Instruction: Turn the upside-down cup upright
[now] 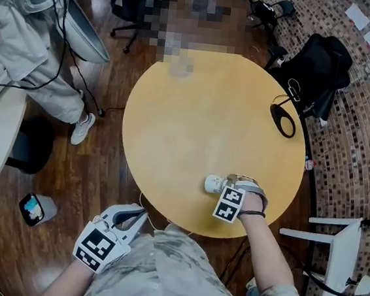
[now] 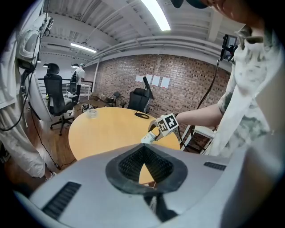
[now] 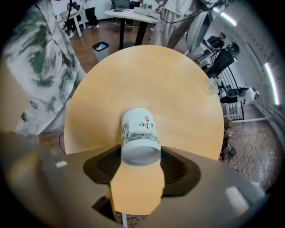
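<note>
- Cup (image 3: 139, 133), white with a printed landscape and red seal, is clamped between the fingers of the right gripper (image 3: 140, 156), which press on its sides close to the closed bottom.
- It is over the round wooden counter (image 1: 208, 114), near the near edge. It is tilted about on its side, with the mouth pointing away from the gripper.
- I cannot tell if it touches the counter or hangs just above it.
- The left gripper (image 1: 131, 218) is off the counter, beside the near edge. Its fingers are together at the tips and hold nothing.
- In my judgement the task is about half done: the cup is gripped and no longer mouth down, but it is not yet mouth up. Finishing the turn, setting it on its bottom and letting go are left.
</note>
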`<action>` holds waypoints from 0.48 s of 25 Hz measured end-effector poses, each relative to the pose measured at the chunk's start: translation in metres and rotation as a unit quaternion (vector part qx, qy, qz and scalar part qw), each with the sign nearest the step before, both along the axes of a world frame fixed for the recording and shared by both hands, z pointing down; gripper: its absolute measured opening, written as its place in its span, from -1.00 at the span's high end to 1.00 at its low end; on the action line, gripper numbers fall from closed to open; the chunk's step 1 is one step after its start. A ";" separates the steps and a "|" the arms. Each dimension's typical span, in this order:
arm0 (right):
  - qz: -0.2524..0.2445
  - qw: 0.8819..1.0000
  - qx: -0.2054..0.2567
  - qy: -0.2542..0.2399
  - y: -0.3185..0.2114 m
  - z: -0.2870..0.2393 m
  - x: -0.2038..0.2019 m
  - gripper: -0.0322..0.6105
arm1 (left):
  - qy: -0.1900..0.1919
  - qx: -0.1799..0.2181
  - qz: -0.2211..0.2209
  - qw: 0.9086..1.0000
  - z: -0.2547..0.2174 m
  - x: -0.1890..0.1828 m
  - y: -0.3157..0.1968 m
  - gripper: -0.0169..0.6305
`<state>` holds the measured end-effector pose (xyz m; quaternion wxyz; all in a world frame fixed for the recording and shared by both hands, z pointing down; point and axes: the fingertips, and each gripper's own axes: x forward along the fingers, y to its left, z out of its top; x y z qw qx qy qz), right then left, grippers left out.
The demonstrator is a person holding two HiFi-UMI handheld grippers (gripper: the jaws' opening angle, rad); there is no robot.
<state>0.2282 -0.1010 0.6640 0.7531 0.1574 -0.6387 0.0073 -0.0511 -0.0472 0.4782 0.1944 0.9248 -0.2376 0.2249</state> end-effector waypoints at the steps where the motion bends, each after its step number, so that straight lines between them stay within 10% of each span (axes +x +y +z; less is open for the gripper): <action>1: -0.009 1.000 -0.008 0.009 -0.002 0.001 -0.003 0.05 | 0.001 0.000 0.000 1.000 0.001 -0.003 -0.001 0.93; 12: -0.074 0.992 -0.078 0.070 -0.001 0.016 -0.050 0.05 | 0.009 -0.014 -0.008 1.000 0.015 -0.054 -0.005 0.93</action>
